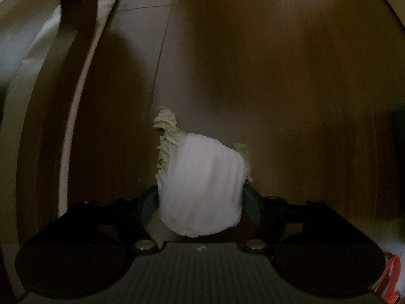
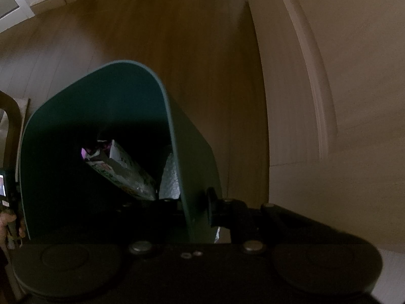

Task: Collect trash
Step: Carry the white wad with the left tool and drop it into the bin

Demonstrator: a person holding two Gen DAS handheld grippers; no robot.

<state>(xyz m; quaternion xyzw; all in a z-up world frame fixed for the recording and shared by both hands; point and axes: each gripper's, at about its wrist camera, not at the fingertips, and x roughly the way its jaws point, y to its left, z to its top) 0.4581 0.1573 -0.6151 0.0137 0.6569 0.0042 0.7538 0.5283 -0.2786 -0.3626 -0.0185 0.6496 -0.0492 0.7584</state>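
A napa cabbage leaf [image 1: 202, 185], white stalk with frilly pale green edges, fills the gap between the teal pads [image 1: 149, 202] of my left gripper [image 1: 200, 198], which presses on both its sides above the dark wooden floor. In the right wrist view my right gripper [image 2: 197, 210] is shut on the side wall of a teal trash bin [image 2: 101, 106]. Inside the bin lie a printed carton [image 2: 119, 169] and a silvery wrapper [image 2: 169, 179]. The bin's bottom is dark and hidden.
The wooden floor [image 1: 278, 76] spreads under both grippers. A curved wooden furniture frame [image 1: 76, 50] with white cloth [image 1: 38, 40] stands at the left. Red and white packaging [image 1: 391, 278] lies at the lower right. A pale wall with skirting [image 2: 329, 101] runs along the right.
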